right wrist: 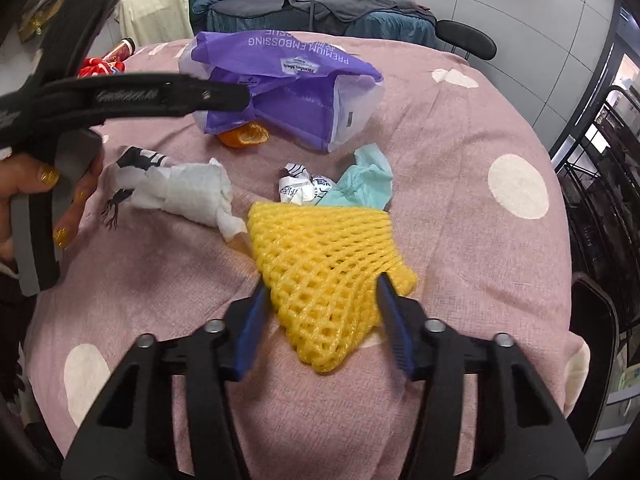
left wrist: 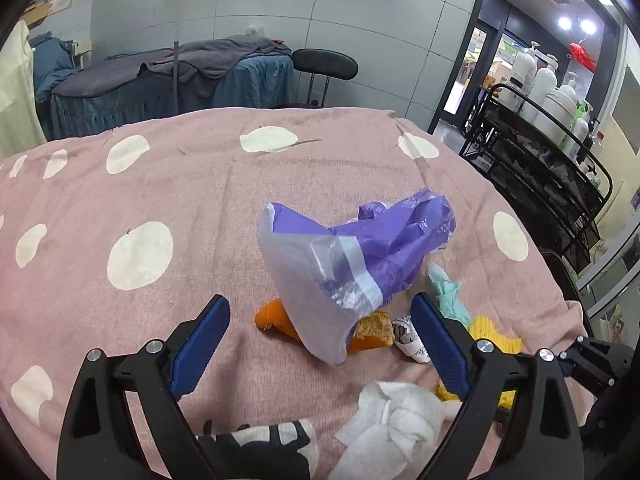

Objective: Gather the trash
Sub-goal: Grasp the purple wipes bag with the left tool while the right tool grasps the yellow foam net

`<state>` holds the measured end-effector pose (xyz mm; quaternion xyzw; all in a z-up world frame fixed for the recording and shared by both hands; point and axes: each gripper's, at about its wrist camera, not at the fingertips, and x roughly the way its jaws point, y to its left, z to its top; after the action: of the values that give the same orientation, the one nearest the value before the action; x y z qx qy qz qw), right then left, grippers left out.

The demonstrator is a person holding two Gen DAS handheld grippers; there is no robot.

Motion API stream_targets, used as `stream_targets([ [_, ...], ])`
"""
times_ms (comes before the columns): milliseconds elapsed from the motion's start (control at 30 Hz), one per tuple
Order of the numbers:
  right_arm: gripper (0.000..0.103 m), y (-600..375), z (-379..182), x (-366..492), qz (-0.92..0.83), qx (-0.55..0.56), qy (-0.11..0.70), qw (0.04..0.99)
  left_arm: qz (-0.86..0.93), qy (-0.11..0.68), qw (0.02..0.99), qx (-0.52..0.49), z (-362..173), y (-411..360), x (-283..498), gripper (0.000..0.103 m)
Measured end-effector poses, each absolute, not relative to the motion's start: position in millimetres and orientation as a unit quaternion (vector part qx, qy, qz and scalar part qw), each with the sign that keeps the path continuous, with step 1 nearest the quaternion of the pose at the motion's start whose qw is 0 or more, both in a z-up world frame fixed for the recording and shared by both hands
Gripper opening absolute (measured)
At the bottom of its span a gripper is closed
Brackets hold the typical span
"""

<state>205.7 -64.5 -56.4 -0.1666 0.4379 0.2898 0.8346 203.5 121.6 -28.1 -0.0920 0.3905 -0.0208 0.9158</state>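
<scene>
A purple plastic bag (left wrist: pixel 360 248) (right wrist: pixel 288 84) lies open on the pink polka-dot bedspread (left wrist: pixel 160 184). Orange peel (left wrist: pixel 280 318) (right wrist: pixel 244 136) pokes out from under it. My left gripper (left wrist: pixel 320 320) is open just before the bag's mouth, with crumpled white tissue (left wrist: pixel 396 420) (right wrist: pixel 188 192) below it. My right gripper (right wrist: pixel 320 292) is open around the near corner of a yellow foam fruit net (right wrist: pixel 324 264) (left wrist: pixel 492 336). A crumpled printed paper ball (right wrist: pixel 300 186) (left wrist: pixel 410 340) and a mint-green wrapper (right wrist: pixel 360 184) (left wrist: pixel 446 292) lie between net and bag.
A black-and-white printed paper (right wrist: pixel 132 160) (left wrist: pixel 260 448) lies under the tissue. A red can and red wrapper (right wrist: pixel 108 60) sit at the bed's far left. A black wire cart (left wrist: pixel 552 160) with bottles stands right of the bed. A black stool (left wrist: pixel 324 64) stands behind.
</scene>
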Motion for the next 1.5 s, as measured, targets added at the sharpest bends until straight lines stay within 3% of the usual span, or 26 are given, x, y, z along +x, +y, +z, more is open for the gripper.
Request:
stream_targets([
  [67, 0.035, -65.3, -55.2, 204.9, 0.291, -0.164, 0.434, 0.837, -0.019, 0.389, 0.915, -0.102, -28.0, 123.7, 206.1, 0.071],
  [133, 0.030, -67.1, -54.6, 204.4, 0.295, -0.157, 0.434, 0.837, -0.023, 0.389, 0.913, -0.117, -28.3, 126.3, 207.8, 0.058],
  [400, 0.022, -75.4, -51.2, 200.3, 0.296, -0.134, 0.426, 0.844, -0.027, 0.373, 0.919, -0.123, -21.7, 123.0, 199.8, 0.042],
  [1167, 0.021, -141.6, -21.2, 169.7, 0.254, -0.048, 0.382, 0.887, -0.076, 0.286, 0.950, -0.103, 24.7, 57.3, 147.2, 0.039],
  [1300, 0.015, -161.2, -13.5, 165.5, 0.234, -0.041, 0.371, 0.898, -0.095, 0.284, 0.948, -0.103, 26.0, 41.3, 147.9, 0.039],
  [1367, 0.007, -171.9, -11.7, 164.8, 0.223, -0.034, 0.368, 0.902, -0.103, 0.283, 0.948, -0.100, 26.9, 33.7, 149.6, 0.039],
  [1500, 0.004, -193.5, -9.4, 164.7, 0.210, -0.017, 0.365, 0.907, -0.113, 0.279, 0.949, -0.091, 28.2, 19.7, 150.6, 0.039],
])
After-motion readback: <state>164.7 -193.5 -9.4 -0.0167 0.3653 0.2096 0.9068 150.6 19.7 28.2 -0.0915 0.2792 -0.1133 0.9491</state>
